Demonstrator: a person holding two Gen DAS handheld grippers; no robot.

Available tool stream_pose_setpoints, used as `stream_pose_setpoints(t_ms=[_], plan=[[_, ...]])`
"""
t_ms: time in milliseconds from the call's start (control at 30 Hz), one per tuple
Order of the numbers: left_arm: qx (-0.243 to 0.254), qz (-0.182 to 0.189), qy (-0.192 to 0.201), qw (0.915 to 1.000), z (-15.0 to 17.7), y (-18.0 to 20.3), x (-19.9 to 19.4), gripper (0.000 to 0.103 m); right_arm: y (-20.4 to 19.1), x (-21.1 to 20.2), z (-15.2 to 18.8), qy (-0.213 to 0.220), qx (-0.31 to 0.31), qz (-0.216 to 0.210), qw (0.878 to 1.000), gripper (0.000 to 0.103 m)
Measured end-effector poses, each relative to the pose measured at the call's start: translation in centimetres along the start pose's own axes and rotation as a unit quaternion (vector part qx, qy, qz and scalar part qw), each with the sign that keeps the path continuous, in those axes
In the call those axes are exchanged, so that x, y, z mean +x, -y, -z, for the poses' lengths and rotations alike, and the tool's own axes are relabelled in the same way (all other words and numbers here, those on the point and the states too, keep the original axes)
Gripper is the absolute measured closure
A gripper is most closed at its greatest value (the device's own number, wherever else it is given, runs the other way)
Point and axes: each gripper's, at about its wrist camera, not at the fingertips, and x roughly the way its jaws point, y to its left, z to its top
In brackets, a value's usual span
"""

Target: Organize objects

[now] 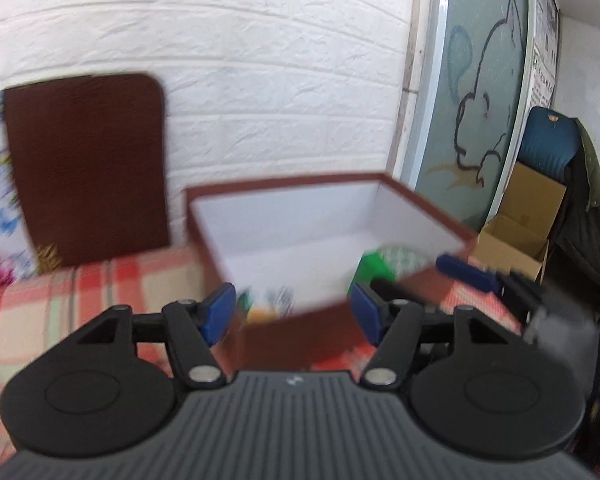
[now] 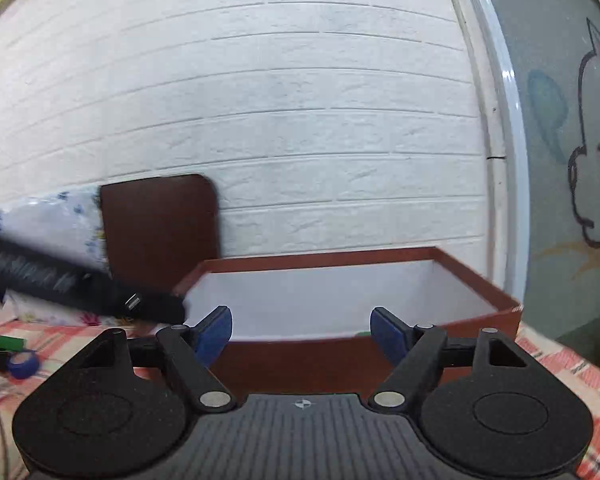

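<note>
- The brown box (image 1: pixel 324 236) sits open on the checked table (image 1: pixel 80 292), straight ahead of both.
- Left hand-held gripper (image 1: pixel 294 312) gapes empty, nearer its rim.
- Right hand-held gripper (image 2: pixel 302 336) likewise spread, holding nothing.

Print on the wall poster (image 1: pixel 546 40) is too blurred to read.

Left gripper (image 1: pixel 294 312) fingers parted and empty, right gripper (image 2: pixel 302 336) likewise
</note>
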Motion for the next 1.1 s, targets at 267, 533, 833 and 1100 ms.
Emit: stream_pose_setpoints(t_ms=[267, 533, 833, 1100], plan=[[-0.122, -0.129, -0.129, 0.9756, 11.6, -8.6, -7.3, 0.037, -6.9, -3.2, 3.4, -0.107, -0.001, -0.093, 0.99, 0.028], [-0.152, -0.233, -0.099, 0.9555, 15.2, -15.0, -14.5, 0.037, -14.8, -3.4, 5.3, -0.198, -0.063, -0.18, 0.961, 0.028], [-0.248, -0.389, -0.001, 0.8872, 19.4, -26.3, -20.5, 0.024, -28.0, -1.0, 3.1, -0.179, -0.187, -0.277, 0.925, 0.042], [-0.253, -0.362, 0.026, 0.8968, 20.0, -26.1, -21.0, 0.024, -38.9, 4.3, 2.4, -0.164, -0.278, -0.283, 0.903, 0.051]])
